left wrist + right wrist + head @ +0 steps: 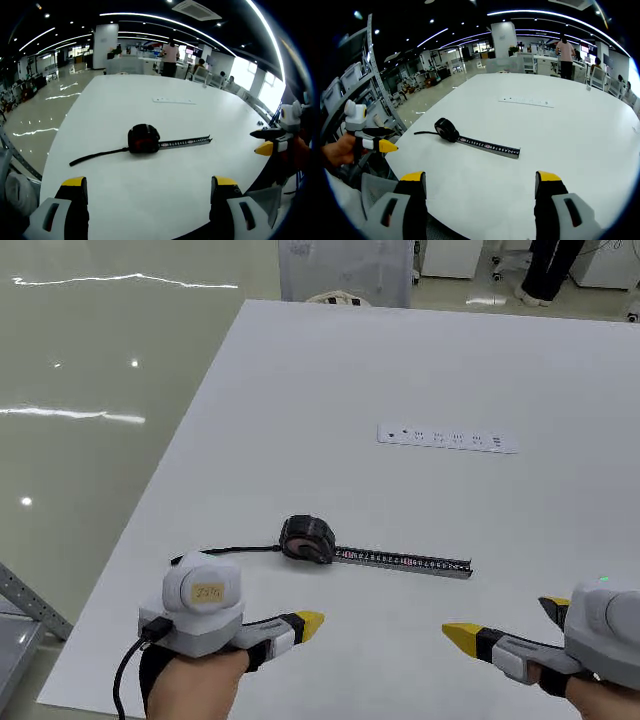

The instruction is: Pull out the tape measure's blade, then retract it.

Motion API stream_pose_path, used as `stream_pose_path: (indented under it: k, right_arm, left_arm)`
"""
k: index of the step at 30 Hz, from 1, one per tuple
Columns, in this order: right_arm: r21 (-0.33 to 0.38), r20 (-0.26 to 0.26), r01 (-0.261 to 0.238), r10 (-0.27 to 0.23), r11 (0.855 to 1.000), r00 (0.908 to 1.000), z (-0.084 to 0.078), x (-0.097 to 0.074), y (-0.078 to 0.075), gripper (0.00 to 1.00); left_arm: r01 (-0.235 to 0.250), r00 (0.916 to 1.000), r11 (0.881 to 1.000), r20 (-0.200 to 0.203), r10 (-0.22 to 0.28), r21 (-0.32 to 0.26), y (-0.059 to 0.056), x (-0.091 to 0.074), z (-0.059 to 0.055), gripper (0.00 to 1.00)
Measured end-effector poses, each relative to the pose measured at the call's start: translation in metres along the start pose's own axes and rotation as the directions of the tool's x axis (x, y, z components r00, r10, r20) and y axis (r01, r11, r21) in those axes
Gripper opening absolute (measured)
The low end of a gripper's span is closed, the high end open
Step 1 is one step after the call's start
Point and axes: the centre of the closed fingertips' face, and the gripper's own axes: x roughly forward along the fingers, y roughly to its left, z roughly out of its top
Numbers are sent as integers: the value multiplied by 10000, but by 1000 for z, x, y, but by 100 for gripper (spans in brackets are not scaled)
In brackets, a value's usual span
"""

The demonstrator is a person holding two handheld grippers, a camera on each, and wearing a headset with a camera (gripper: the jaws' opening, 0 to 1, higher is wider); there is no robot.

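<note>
**Blade (405,562) out flat, both tongs empty**

Lower left of the head view, the left tongs (300,628) hover over the desk (350,370). Their own view shows the jaws spread wide with nothing between them. Up the frame from there, a black strap (225,552) trails left from the tape measure (306,538), whose dark round case sits left of centre, flat on the desk. From the case the blade runs right, dipping a touch in the frame, and ends at its hook right of centre. So the long axis lies across the picture, with the case end left and the hook end pointing right. Lower right, the right tongs (508,620) are just as wide and just as empty. The whole tape lies above both tongs in the frame, well apart from either, with the case nearer the left pair and the hook nearer the right. With the blade already drawn, I'd call retracting the step in hand, and the left pair looks best placed for the case. A white power strip (447,438) lies further up, out of play.
</note>
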Motion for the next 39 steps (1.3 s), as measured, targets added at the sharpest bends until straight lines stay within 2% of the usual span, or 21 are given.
stream_pose_path:
  k: [9, 17, 21, 39]
  right_arm:
    - [-28, -50, -35, 35, 10000, 10000, -1, -12, 9, 95]
    - [21, -25, -7, 7, 10000, 10000, -2, -21, 13, 95]
    - [39, -18, 12, -12, 10000, 10000, -3, -23, 13, 94]
    - [165, -124, -24, 26, 9999, 9999, -8, -20, 12, 93]
  left_arm:
    - [-45, 10000, 9999, -30, 45, -127, 0, -14, 0, 100]
    - [-146, 9997, 9996, -200, 141, -241, -2, -24, -4, 100]
    - [-290, 9995, 9991, -139, 286, -301, -2, -29, -3, 100]
    - [-358, 9992, 9990, -200, 352, -266, -6, -24, -1, 100]
